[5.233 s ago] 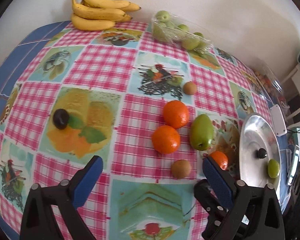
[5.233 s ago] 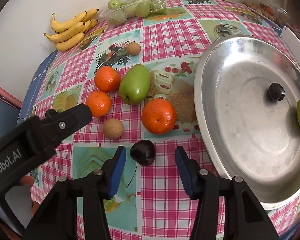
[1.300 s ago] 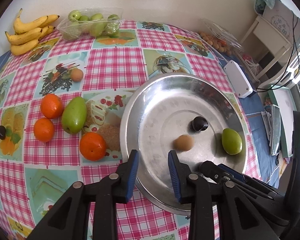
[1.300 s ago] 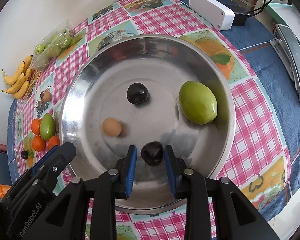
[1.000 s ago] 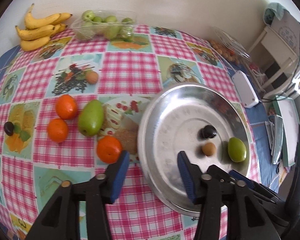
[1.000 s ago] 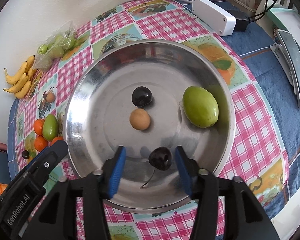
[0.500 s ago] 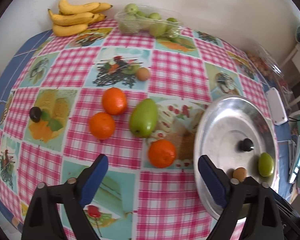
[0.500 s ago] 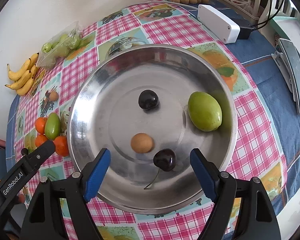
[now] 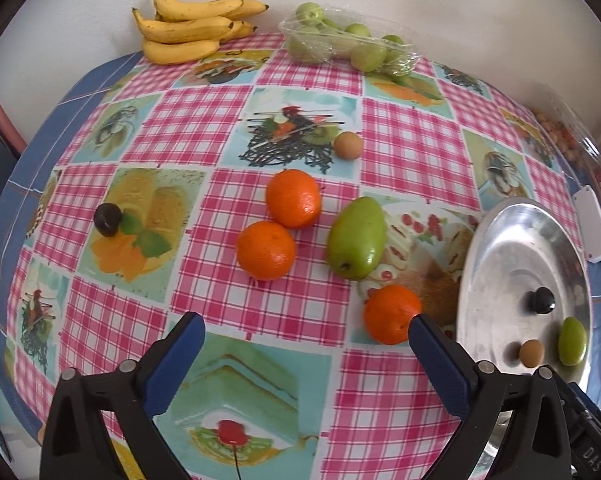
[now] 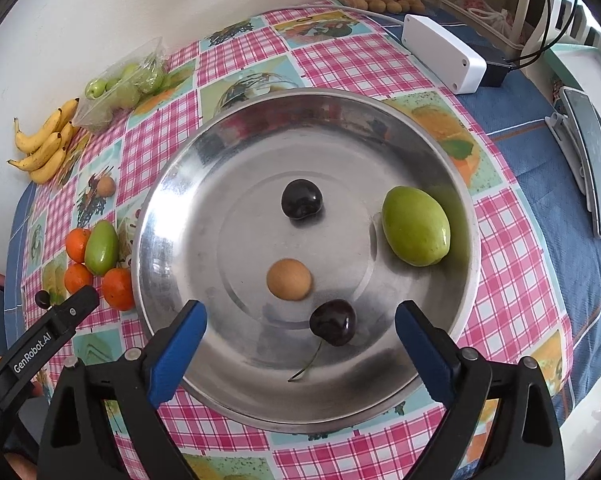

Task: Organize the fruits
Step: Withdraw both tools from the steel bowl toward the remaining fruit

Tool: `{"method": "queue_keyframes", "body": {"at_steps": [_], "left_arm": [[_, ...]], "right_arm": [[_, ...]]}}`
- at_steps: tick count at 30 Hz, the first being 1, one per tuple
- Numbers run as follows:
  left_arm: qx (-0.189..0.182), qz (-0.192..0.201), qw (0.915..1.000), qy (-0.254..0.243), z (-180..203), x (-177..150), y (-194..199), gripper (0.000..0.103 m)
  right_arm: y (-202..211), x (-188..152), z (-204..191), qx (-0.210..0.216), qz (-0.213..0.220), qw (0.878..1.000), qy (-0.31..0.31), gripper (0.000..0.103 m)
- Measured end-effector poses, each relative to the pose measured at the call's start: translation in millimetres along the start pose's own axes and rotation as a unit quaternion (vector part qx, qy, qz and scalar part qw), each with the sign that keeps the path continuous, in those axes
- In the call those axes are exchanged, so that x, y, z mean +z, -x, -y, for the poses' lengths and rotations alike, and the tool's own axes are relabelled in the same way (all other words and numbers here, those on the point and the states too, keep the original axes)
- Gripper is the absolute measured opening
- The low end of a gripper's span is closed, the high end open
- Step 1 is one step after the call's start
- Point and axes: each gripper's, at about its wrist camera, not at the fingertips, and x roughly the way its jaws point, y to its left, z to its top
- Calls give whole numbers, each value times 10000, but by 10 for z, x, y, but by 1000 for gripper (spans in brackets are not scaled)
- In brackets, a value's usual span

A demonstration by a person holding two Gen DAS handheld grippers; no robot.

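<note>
A steel tray (image 10: 168, 184) holds a dark cherry (image 10: 301, 199), a green fruit (image 10: 415, 226), a small brown fruit (image 10: 289, 279) and a stemmed cherry (image 10: 333, 322). My right gripper (image 10: 300, 308) hangs over the tray's near side. Its jaws are opening, and the stemmed cherry lies loose between them. My left gripper (image 9: 302, 322) is above the tablecloth with its jaws opening on nothing. Just past it lie three oranges (image 9: 265, 250), a long green fruit (image 9: 356, 238), a brown fruit (image 9: 347, 145) and a dark cherry (image 9: 108, 219). The tray (image 9: 480, 240) is to its right.
Bananas (image 9: 192, 28) and a clear pack of green apples (image 9: 348, 44) sit by the back wall. Beyond the tray are a white box (image 10: 444, 54), a flat device (image 10: 592, 160) and a clear tub of small fruits (image 10: 380, 0). The table edge runs close on the left.
Both grippers opened wide. The right one let go of the stemmed cherry, which now rests in the tray. The left one swung left, off the tray, to the loose fruit. The brown fruit rolled.
</note>
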Motion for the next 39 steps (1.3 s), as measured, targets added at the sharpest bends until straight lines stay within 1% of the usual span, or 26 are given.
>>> {"method": "queue_keyframes", "body": {"at_steps": [1,2,11,17,24,30,32,39], "left_arm": [[-5,-10,10000,27,-12,-1,-7,103],[-6,-19,10000,56,-22,0,-14,103],[-28,-43,10000,54,-43,1,-33,103],[-128,-51,9999,65,-79,13,-28,103],[-201,9,9997,110,-209,51,9,103],[-175,105,9995,231,-446,115,60,103],[-115,150,9993,315,-555,147,75,103],[-225,172,9957,883,-1103,218,104,103]], "right_arm": [[0,2,1,2,17,10000,-1,103],[0,1,0,18,33,10000,8,103],[34,8,-67,87,216,9996,138,103],[9,11,-103,30,197,9996,179,103],[27,-5,-315,22,258,9988,407,103],[50,-62,-627,139,316,9970,692,103],[51,-87,-745,141,326,9962,791,103],[4,-191,-1198,340,348,9920,1163,103]]}}
